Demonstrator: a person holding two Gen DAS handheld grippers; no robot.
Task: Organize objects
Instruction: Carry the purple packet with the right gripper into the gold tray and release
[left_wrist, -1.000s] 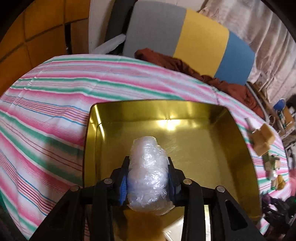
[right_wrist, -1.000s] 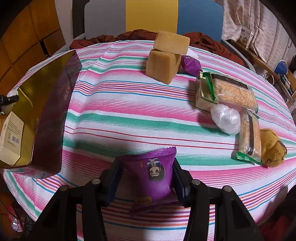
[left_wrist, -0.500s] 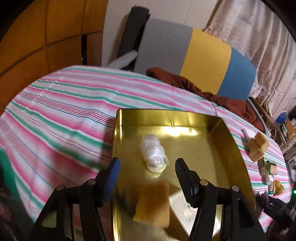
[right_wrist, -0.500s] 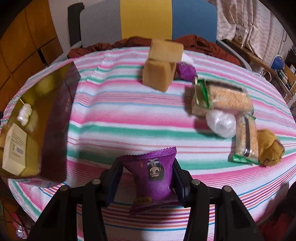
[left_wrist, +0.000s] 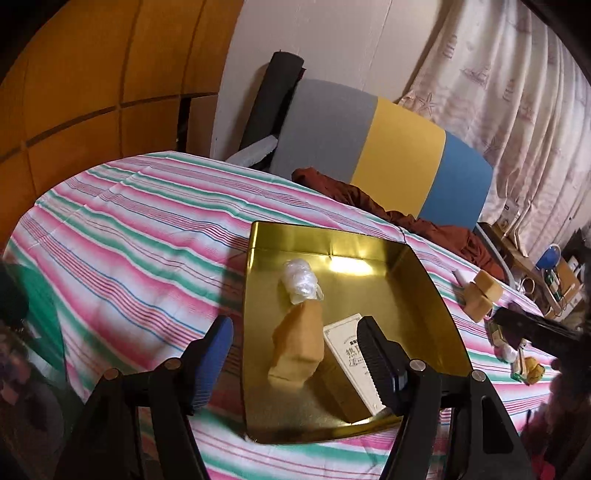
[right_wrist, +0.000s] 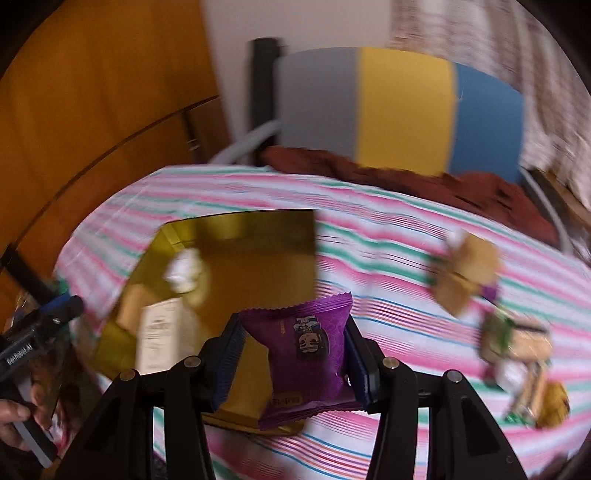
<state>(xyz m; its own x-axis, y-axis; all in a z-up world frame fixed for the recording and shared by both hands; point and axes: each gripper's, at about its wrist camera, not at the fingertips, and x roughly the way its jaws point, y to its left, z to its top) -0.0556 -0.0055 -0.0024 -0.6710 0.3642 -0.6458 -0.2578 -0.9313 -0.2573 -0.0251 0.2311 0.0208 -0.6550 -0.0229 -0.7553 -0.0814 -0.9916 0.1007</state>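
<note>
Nearest, purple snack packet (right_wrist: 308, 345) clamped between the right gripper (right_wrist: 291, 354) pads, hanging over the near rim of the gold tin tray (right_wrist: 258, 229). Light, puffy, crinkly and slick by the look; best pinched across the flat middle, gently, so the contents survive. Beyond, left gripper (left_wrist: 295, 354) jaws just been opening, nothing between them, above the tray's near end. Deeper in the tray: tan block (left_wrist: 297, 345), white carton (left_wrist: 351, 354), then clear plastic-wrapped bundle (left_wrist: 301, 282). Farther right on the striped tablecloth (left_wrist: 129, 236), loose snacks (right_wrist: 517, 350).

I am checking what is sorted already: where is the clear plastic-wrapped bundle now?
In the left wrist view, the clear plastic-wrapped bundle lies inside the gold tray, toward its far left corner, just beyond the tan block.
</note>
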